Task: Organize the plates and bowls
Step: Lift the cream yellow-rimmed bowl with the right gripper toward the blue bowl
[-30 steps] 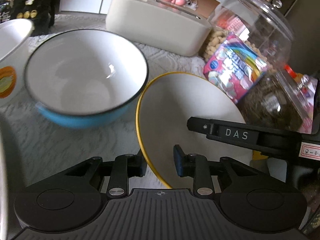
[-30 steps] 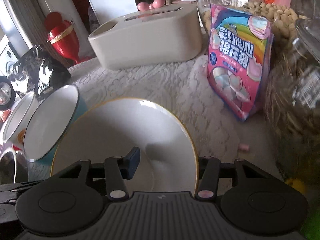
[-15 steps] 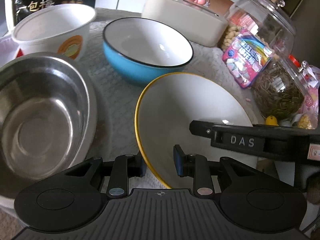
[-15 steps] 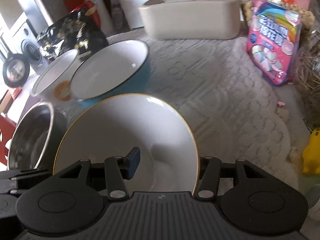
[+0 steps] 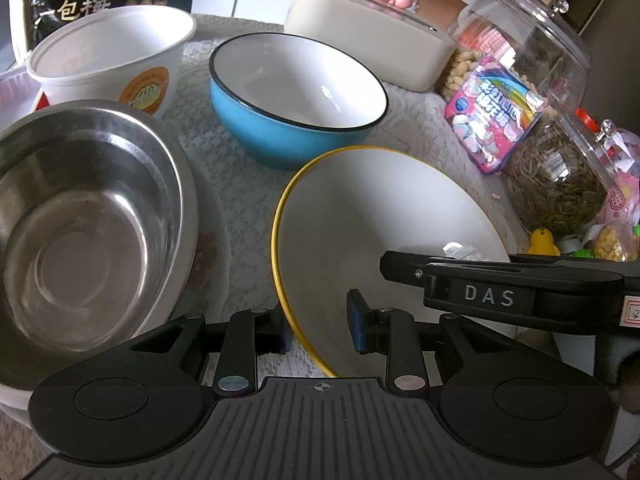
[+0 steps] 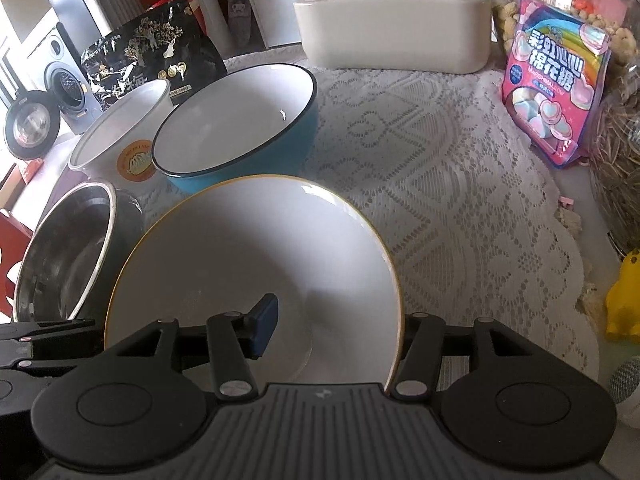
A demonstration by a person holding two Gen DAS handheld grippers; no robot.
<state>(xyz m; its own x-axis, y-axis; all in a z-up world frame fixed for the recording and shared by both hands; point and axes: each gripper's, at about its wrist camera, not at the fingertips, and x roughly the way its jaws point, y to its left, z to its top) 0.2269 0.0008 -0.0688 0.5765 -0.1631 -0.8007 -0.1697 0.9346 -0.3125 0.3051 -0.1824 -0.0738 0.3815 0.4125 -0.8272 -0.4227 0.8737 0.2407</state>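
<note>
A white bowl with a yellow rim [image 5: 384, 232] [image 6: 240, 256] is held by both grippers. My left gripper [image 5: 320, 326] straddles its left rim, one finger inside and one outside. My right gripper [image 6: 332, 332] straddles its right rim; its outer finger is hidden behind the bowl. The right gripper's black arm [image 5: 500, 284] crosses the bowl in the left wrist view. A blue bowl with a white inside [image 5: 296, 96] [image 6: 236, 124] stands behind. A steel bowl [image 5: 80, 208] [image 6: 64, 248] sits on a white plate [image 5: 218, 240] to the left. A white paper bowl [image 5: 108, 56] [image 6: 120, 128] stands at the back left.
A lace cloth [image 6: 448, 184] covers the table. A cream tissue box [image 6: 392, 28] stands at the back. A pink marshmallow bag [image 6: 556, 92], clear snack jars [image 5: 552, 120] and a yellow duck toy [image 6: 624, 300] line the right side. A black snack bag [image 6: 148, 56] is at the back left.
Both grippers have carried the yellow-rimmed bowl back and to the left, away from the snack jars. The steel bowl and paper bowl have come into view beside it.
</note>
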